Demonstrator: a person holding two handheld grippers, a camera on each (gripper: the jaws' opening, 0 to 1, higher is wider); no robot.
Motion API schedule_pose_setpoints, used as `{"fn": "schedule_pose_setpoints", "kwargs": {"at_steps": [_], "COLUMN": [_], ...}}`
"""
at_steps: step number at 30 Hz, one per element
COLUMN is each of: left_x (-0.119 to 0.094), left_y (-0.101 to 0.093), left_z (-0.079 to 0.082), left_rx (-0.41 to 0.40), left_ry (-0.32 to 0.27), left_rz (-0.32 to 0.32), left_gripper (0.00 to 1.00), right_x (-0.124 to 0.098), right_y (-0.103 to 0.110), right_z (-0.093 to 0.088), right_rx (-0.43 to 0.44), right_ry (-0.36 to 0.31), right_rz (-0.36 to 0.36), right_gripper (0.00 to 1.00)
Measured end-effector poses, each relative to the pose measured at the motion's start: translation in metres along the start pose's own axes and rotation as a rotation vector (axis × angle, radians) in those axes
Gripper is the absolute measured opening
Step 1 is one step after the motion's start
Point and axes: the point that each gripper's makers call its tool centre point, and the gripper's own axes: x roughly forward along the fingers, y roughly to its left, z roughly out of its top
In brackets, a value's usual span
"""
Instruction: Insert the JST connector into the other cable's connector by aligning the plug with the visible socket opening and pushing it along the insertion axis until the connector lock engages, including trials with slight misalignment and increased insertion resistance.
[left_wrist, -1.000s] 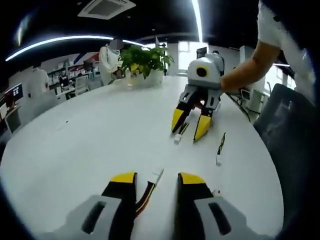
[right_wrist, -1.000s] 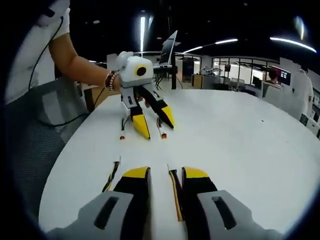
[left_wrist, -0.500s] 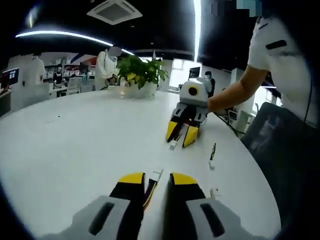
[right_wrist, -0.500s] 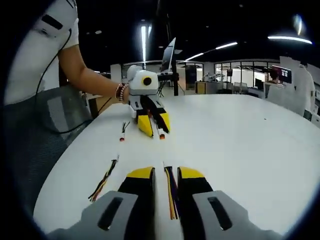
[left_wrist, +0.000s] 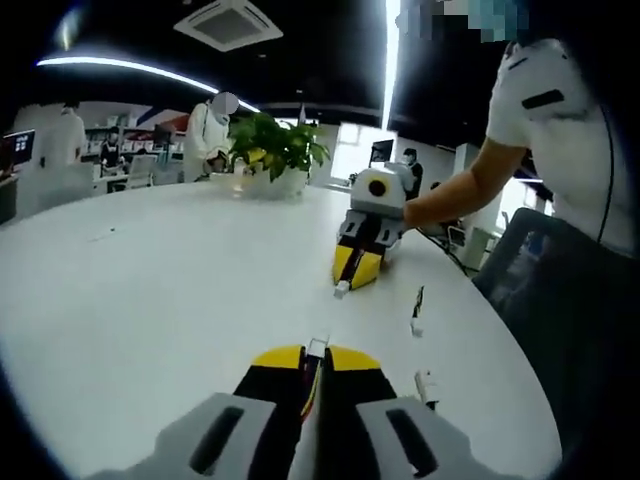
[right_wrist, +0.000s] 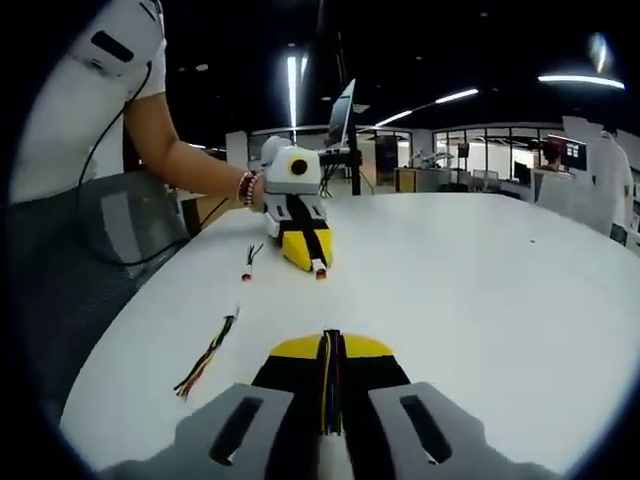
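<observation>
In the left gripper view my left gripper (left_wrist: 317, 356) is shut on a multicoloured cable; its white JST connector (left_wrist: 317, 346) sticks out past the yellow tips. Farther across the white table (left_wrist: 150, 290) the right gripper (left_wrist: 357, 266) is shut on the other cable, whose white plug (left_wrist: 341, 289) touches the tabletop. In the right gripper view my right gripper (right_wrist: 331, 346) pinches the coloured wires (right_wrist: 330, 390) between its jaws. Opposite it, the left gripper (right_wrist: 304, 251) is held by a hand, with its connector end (right_wrist: 320, 271) pointing at me.
Spare cables lie loose on the table: a first one (left_wrist: 415, 312), a second one (left_wrist: 426, 385), a third (right_wrist: 247, 262) and a fourth (right_wrist: 207, 355). A potted plant (left_wrist: 272, 150) stands at the far edge. A grey chair (right_wrist: 95, 245) sits beside the table, and people stand in the background.
Both grippers have shut onto their cables; a second ago each stood open around one. The views have also shifted a little.
</observation>
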Motion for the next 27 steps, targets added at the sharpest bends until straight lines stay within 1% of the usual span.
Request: {"fn": "schedule_pose_setpoints", "kwargs": {"at_steps": [3,8,10,12,14,17,18,20,22,27], "left_x": [0.001,0.001,0.001,0.002,0.002,-0.002,-0.001,-0.002,-0.001,-0.002], "left_y": [-0.002,0.002,0.000,0.000,-0.004,-0.006,-0.009,-0.007,-0.010,-0.014], "left_z": [0.001,0.000,0.000,-0.003,-0.004,-0.009,-0.006,-0.005,-0.001,0.013], "left_rx": [-0.001,0.017,0.036,0.057,0.078,0.102,0.108,0.128,0.147,0.192], "left_ry": [0.004,0.031,0.050,0.071,0.095,0.125,0.132,0.143,0.155,0.158], "left_rz": [-0.002,-0.011,-0.015,-0.021,-0.034,-0.049,-0.052,-0.053,-0.057,-0.063], "left_gripper": [0.00,0.00,0.00,0.00,0.00,0.00,0.00,0.00,0.00,0.00], "right_x": [0.001,0.002,0.003,0.003,0.002,0.002,0.002,0.002,0.003,0.006], "right_y": [0.000,0.001,0.002,0.003,0.005,0.007,0.008,0.009,0.012,0.019], "right_z": [0.000,0.001,0.001,0.001,0.003,0.007,0.009,0.012,0.015,0.024], "right_rx": [-0.008,-0.016,-0.015,-0.017,-0.016,-0.011,-0.013,-0.011,-0.016,-0.042], "right_ry": [0.004,0.020,0.029,0.037,0.043,0.046,0.050,0.055,0.063,0.075], "right_rz": [0.001,0.005,0.012,0.016,0.022,0.027,0.029,0.034,0.039,0.061], "right_gripper": [0.03,0.02,0.02,0.02,0.02,0.02,0.02,0.02,0.01,0.01]}}
